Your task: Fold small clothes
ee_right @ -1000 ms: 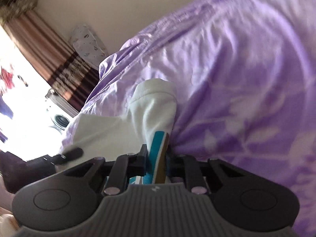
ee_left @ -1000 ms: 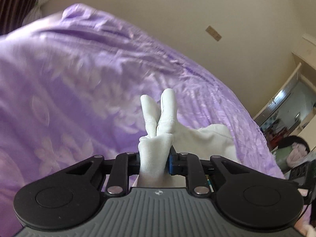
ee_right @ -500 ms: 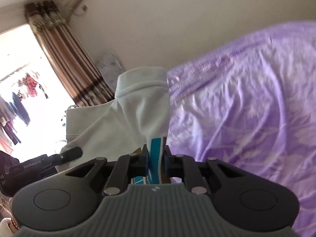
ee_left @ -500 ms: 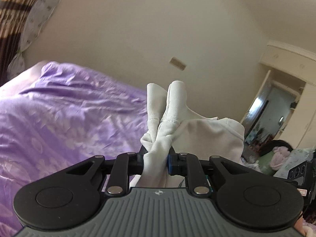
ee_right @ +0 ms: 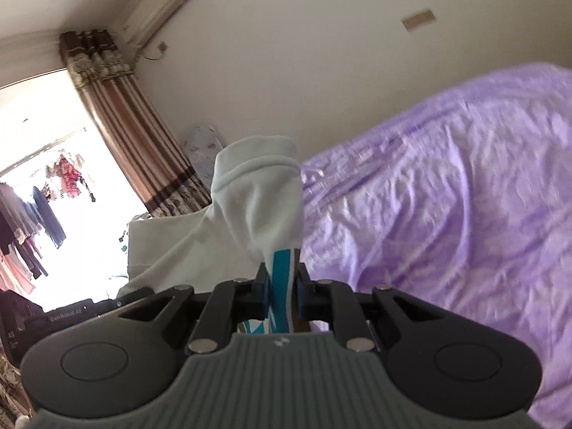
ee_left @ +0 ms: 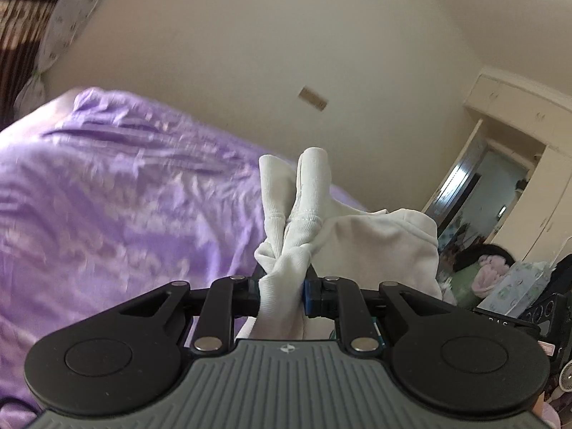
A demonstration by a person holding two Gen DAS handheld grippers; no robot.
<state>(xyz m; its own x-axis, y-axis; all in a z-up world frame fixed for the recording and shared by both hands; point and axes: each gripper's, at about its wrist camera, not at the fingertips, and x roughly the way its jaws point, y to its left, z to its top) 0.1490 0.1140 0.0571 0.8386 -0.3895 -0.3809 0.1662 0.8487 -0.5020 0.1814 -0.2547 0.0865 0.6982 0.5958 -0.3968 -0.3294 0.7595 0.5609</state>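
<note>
A small white garment [ee_left: 379,246] hangs in the air between both grippers, above the purple bed [ee_left: 118,211]. My left gripper [ee_left: 282,286] is shut on a bunched white part of it, and two ribbed cuffs [ee_left: 304,186] stick up past the fingers. In the right wrist view my right gripper [ee_right: 282,286] is shut on another part of the white garment [ee_right: 257,211], where a teal and brown printed strip [ee_right: 282,268] runs between the pads. The cloth stretches left from there toward the other gripper.
The purple bedspread [ee_right: 447,214] lies below and to the right. A striped curtain [ee_right: 136,136] and bright window stand at left, with an air conditioner [ee_right: 161,3] above. A cream wardrobe [ee_left: 525,132] and doorway are at far right.
Both grippers have risen with the garment, lifting it off the bed. The views now show much more wall and less bedspread. The grips look the same.
</note>
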